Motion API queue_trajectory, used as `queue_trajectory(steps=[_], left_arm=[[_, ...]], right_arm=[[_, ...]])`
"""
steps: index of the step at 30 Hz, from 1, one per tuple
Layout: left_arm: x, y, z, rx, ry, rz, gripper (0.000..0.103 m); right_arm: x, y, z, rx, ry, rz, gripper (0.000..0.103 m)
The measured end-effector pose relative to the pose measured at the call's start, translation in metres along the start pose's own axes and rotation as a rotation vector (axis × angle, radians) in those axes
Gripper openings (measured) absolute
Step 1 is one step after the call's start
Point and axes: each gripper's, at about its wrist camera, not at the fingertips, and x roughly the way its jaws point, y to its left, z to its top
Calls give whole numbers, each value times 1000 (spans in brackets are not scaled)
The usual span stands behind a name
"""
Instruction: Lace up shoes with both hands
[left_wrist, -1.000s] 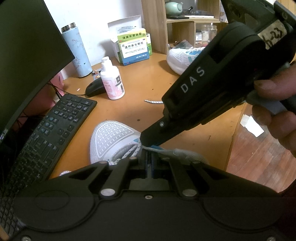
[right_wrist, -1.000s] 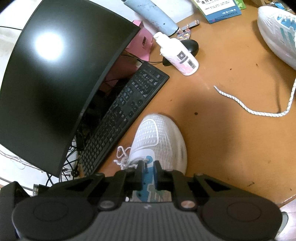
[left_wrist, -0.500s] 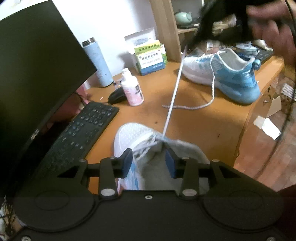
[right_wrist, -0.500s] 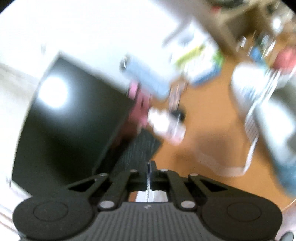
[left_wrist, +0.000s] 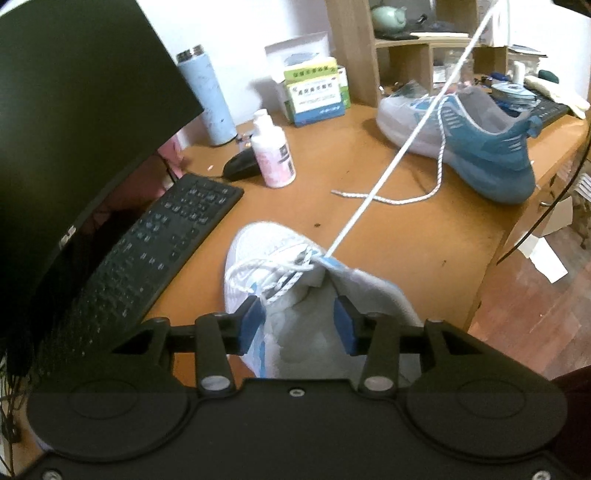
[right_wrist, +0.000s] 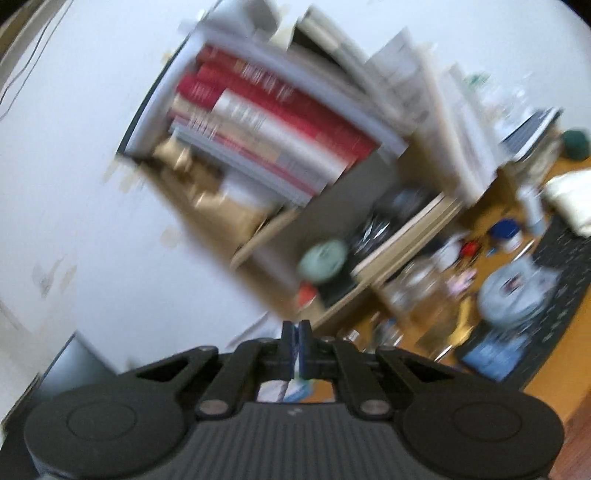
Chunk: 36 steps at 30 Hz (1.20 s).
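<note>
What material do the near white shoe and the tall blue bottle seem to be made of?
Near white shoe: probably knitted mesh fabric, matt, with a dotted weave on the toe. Tall blue bottle: possibly coated metal, with a pale speckled body and a shiny silver cap.

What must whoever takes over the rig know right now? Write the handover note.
Left gripper: open, jaws just been opening, straddling the near shoe's collar without pressing it.
Right gripper: shut, apparently on the lace, which runs taut from the near shoe's top eyelets up out of the left view.
Second shoe: farther back on the desk, its loose lace trailing across the wood.
Done: near shoe partly laced.
Left: finish the pull, thread any remaining eyelets, probably then lace the second shoe.
</note>
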Motion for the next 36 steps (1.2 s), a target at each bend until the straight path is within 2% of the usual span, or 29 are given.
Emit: queue_trajectory(steps=[5, 9, 12, 16, 19, 22, 24, 27, 29, 31, 34, 36], left_arm=[[2, 0, -2, -3, 23, 14, 43], [3, 3, -4, -11, 32, 25, 43], [2, 5, -4, -15, 30, 24, 43], [-5, 8, -1, -22, 26, 9, 44], [-17, 9, 4, -6, 11, -2, 46], [-32, 13, 12, -3, -15, -11, 47], [-41, 15, 20, -15, -45, -35, 47], [-50, 20, 29, -53, -82, -93, 47], [-56, 23, 36, -95, -110, -164, 47], [-59, 24, 41, -124, -126, -203, 44], [-61, 22, 44, -141, -138, -222, 30], [-62, 21, 45, -148, -141, -226, 29]], right_arm=[[-19, -17, 23, 5, -113, -65, 2], [-26, -24, 36, 6, -154, -84, 2], [-25, -18, 33, -10, -141, -71, 2], [-17, -5, 23, -45, -70, 1, 2], [-5, 25, 2, -149, 53, 111, 2], [14, 65, -48, -228, 269, 298, 2], [20, 83, -76, -267, 367, 368, 2], [35, 114, -137, -347, 576, 472, 2], [39, 125, -161, -357, 657, 513, 2], [44, 135, -185, -363, 734, 552, 2], [47, 144, -205, -375, 807, 584, 2], [48, 145, -209, -373, 826, 589, 3]])
